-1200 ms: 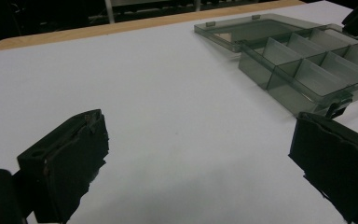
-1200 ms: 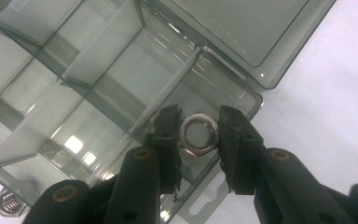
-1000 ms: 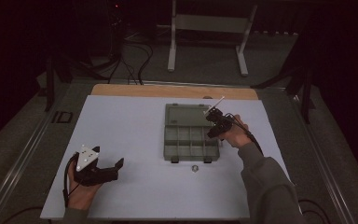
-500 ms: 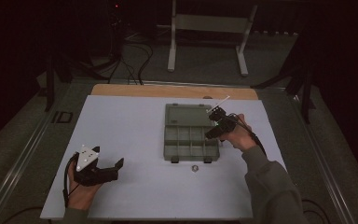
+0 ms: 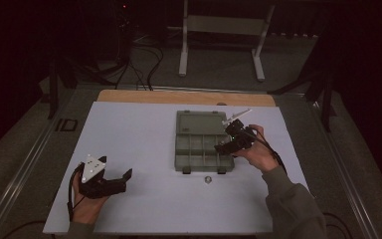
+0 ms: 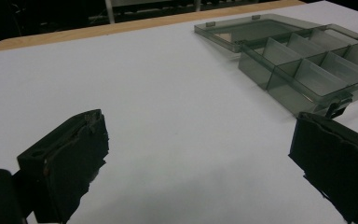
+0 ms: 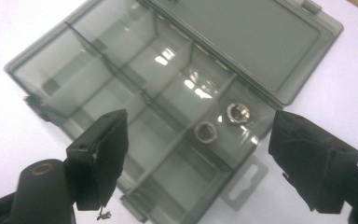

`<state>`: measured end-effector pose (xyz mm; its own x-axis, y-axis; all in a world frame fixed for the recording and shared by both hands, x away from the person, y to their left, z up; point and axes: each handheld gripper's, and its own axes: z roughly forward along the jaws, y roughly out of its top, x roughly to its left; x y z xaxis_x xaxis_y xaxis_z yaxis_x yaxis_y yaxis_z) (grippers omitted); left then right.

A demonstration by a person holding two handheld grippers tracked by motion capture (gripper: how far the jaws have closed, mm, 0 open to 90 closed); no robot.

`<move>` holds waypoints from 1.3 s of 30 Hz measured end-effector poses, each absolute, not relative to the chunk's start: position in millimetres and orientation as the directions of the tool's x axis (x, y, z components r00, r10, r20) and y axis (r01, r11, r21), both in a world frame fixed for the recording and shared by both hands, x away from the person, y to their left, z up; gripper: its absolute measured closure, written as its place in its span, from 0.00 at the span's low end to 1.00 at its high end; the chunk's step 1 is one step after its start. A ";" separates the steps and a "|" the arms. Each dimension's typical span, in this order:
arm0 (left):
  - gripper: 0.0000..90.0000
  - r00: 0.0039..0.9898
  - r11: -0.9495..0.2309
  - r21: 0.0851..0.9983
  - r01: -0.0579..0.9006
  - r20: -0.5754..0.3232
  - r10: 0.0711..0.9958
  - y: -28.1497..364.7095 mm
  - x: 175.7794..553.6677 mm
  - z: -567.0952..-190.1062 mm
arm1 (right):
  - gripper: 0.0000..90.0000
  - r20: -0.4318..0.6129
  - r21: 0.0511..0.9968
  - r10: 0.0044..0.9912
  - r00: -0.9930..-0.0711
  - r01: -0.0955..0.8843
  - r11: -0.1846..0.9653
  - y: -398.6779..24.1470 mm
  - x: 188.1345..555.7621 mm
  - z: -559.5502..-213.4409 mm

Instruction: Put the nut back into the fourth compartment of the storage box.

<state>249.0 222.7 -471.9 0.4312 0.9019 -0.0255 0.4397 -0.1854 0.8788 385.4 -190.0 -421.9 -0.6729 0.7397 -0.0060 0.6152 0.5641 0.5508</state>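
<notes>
Organizer box [image 5: 201,142]: translucent smoky grey-green, lid same tint. Two nuts [image 7: 221,122] inside box: silvery metal. Third nut [image 5: 207,179] just before box: silver. Table [image 5: 139,149]: plain pale lavender-white, far edge tan wood. Gripper jaws: matte black.

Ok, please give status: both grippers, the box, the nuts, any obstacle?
Left gripper open, resting on mat. Right gripper just opened over box, nothing between its jaws. Two nuts in one compartment; third nut loose on mat.

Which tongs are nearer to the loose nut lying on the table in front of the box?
Right. The right tongs hover over the box's right end, just behind and right of the nut. The left tongs rest far to its left.
</notes>
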 end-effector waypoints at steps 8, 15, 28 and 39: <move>0.05 0.431 -0.183 0.884 0.431 -0.023 0.902 221.8 247.7 -470.5 | 0.20 0.010 0.609 0.719 -0.695 0.574 0.548 -184.6 369.9 -420.2; 0.05 0.431 -0.183 0.894 0.408 -0.012 0.902 222.3 244.4 -467.2 | 0.16 0.015 0.642 0.694 -0.720 0.539 0.546 -175.4 351.3 -423.9; 0.05 0.425 -0.174 0.905 0.390 -0.009 0.905 224.3 242.6 -465.0 | 0.15 -0.024 0.652 0.640 -0.768 0.473 0.592 -161.5 323.4 -435.5; 0.05 0.420 -0.171 0.906 0.386 -0.008 0.907 225.1 242.4 -464.6 | 0.19 -0.025 0.646 0.605 -0.796 0.450 0.617 -158.0 305.2 -451.1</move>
